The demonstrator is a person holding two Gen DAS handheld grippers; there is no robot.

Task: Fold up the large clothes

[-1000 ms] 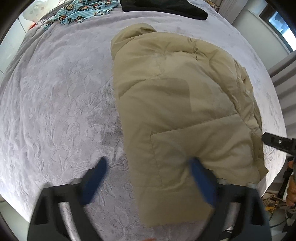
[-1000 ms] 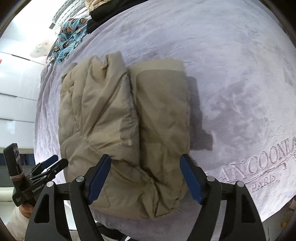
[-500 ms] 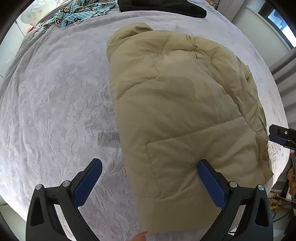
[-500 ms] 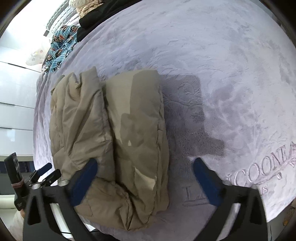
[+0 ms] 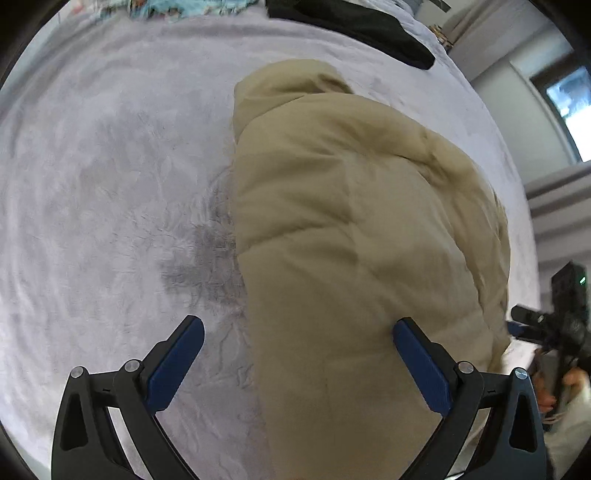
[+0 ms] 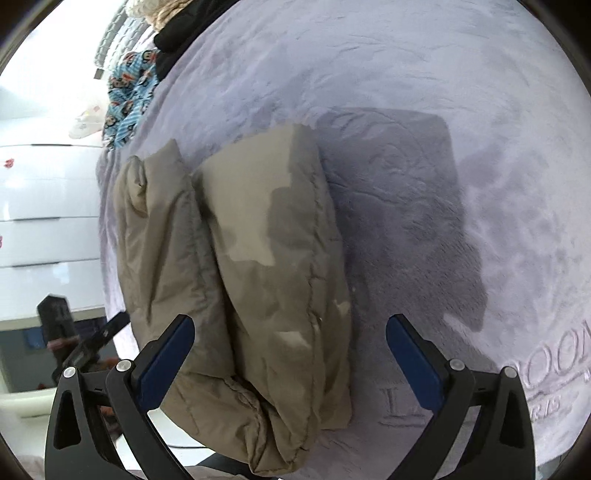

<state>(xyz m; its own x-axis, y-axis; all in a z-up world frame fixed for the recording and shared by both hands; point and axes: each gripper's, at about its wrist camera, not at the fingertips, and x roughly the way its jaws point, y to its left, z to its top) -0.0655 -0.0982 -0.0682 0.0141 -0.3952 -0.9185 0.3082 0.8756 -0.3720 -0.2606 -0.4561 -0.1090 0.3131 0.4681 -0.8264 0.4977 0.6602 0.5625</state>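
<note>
Khaki puffer jacket (image 5: pixel 354 236), narrowed by lengthwise folds on the grey bedspread (image 5: pixel 110 184), is judged light, bulky, springy and slippery, best pinched at the near hem corners, while left gripper (image 5: pixel 295 365) and right gripper (image 6: pixel 288 362) hover spread and empty.

Jacket (image 5: pixel 351 240) lies on bedspread (image 5: pixel 110 184) (other clothes (image 5: pixel 351 26) behind).
</note>
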